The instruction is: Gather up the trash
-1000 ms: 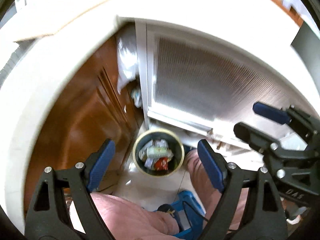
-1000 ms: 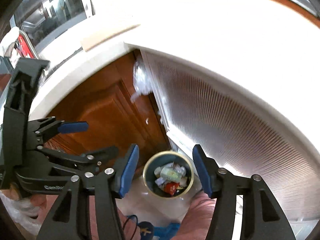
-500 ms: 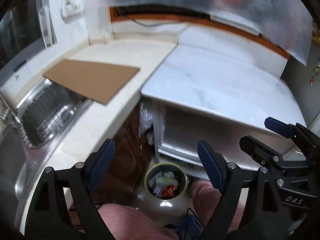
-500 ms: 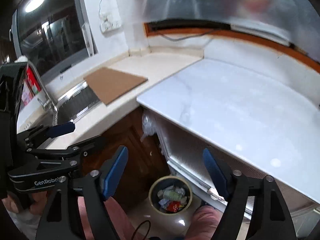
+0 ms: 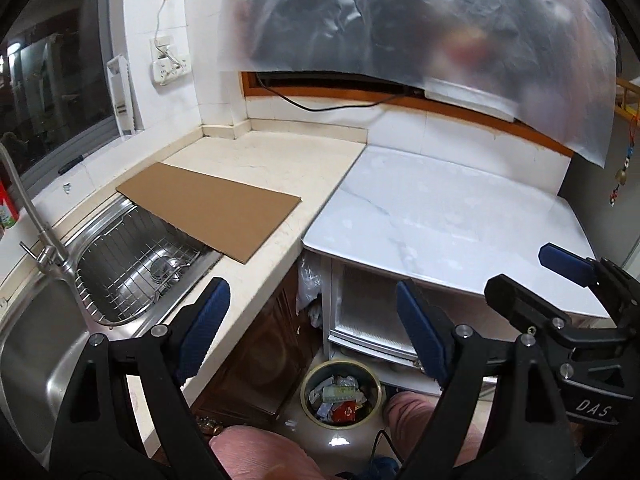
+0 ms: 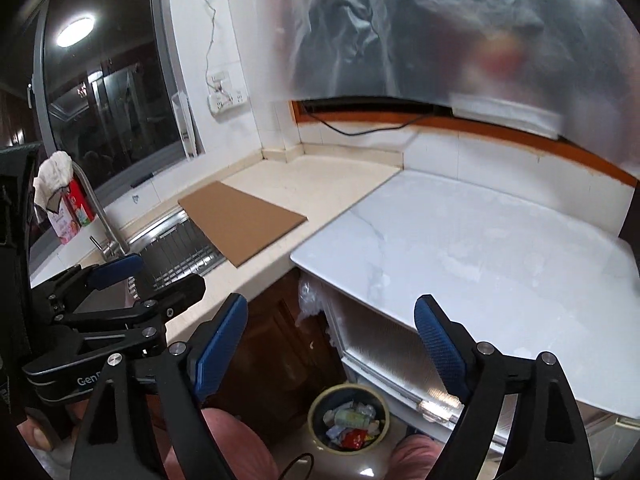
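Note:
A round trash bin (image 5: 341, 395) stands on the floor between the wooden cabinet and the white table, holding several wrappers and crumpled papers; it also shows in the right wrist view (image 6: 349, 420). My left gripper (image 5: 312, 334) is open and empty, high above the bin. My right gripper (image 6: 330, 350) is open and empty, also above it. The right gripper appears at the right of the left wrist view (image 5: 568, 300), and the left gripper at the left of the right wrist view (image 6: 116, 292).
A brown cardboard sheet (image 5: 208, 208) lies on the beige counter, overhanging a steel sink (image 5: 132, 260) with a wire rack. A white marble-top table (image 5: 448, 224) stands to the right. A tap (image 5: 24, 216) rises at left. My pink-trousered knees (image 5: 260, 452) are below.
Both grippers have risen from down by the bin to well above counter height. The counter, sink and tabletop have come into view, and the bin looks smaller.

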A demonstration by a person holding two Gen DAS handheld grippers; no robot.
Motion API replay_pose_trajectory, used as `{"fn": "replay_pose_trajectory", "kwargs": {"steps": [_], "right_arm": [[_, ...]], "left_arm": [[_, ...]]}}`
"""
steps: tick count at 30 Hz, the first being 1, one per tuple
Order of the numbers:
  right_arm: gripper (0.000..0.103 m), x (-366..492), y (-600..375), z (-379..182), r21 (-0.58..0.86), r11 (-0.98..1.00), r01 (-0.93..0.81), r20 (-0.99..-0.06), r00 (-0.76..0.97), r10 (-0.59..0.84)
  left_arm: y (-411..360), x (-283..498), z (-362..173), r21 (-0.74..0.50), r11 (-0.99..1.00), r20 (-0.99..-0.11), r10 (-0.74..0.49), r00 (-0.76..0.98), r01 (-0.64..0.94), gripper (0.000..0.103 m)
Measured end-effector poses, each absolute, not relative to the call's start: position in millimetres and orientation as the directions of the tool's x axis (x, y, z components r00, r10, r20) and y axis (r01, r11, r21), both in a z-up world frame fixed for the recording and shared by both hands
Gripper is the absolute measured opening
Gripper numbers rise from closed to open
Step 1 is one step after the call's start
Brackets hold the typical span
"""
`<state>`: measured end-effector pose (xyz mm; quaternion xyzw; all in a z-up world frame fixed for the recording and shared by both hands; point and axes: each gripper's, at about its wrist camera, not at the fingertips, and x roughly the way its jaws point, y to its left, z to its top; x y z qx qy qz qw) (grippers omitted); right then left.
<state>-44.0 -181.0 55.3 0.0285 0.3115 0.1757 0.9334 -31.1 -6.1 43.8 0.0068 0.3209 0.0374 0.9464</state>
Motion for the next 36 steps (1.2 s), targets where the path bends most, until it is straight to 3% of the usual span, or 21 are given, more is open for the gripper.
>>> {"fn": "replay_pose_trajectory", "kwargs": {"steps": [12,36], "right_arm": [[0.088,-53,-183,80,0.17,0.938,-0.303,-0.542,0.766,0.346],[0.088,-49,-184,76,0.182,0.942,-0.283,-0.549,0.765,0.336]], "left_arm": [[-3,-33,50,0.031,0.997,-0.598,0.077,0.798,-0.073,0.082],[5,-29,47,0.024,0.997,-0.607,0.078,0.791,-0.079,0.082]]}}
